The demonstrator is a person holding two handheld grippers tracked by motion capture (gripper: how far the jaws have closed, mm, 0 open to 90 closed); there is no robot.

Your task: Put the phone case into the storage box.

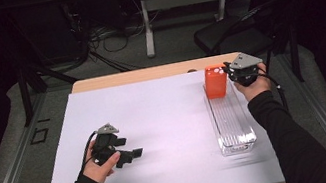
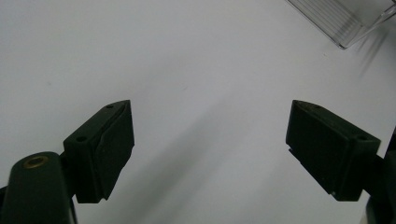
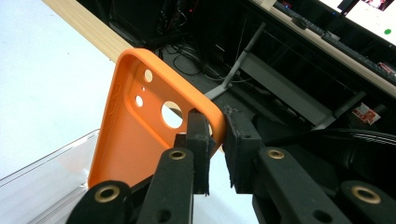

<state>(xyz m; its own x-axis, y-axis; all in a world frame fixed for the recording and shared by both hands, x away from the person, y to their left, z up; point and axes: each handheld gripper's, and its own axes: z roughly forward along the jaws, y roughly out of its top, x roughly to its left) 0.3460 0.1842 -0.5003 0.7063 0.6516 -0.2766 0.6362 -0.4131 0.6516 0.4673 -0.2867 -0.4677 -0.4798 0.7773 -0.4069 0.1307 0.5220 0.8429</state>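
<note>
So the right gripper (image 3: 215, 140) has its fingers clamped on the edge of an orange phone case (image 1: 215, 81), pinching the rim near the camera cutout. In the high view the case stands upright at the far end of a long clear plastic tray (image 1: 231, 125), which sits on the right side of the bench (image 1: 156, 123) and runs lengthwise away from the person. The case's long axis is pretty much vertical, its lower end at or just inside the tray's far end; I can't tell if it's actually touching the bottom.

The left gripper (image 1: 129, 154) is well apart from all this, hovering over the bare white sheet on the near left with its fingers (image 2: 105, 149) spread wide and nothing between them. Its view just catches a corner of the tray off to the upper right.

My guess is whatever comes next is on the right hand: the case would have to tip toward the person to lie along the tray.
</note>
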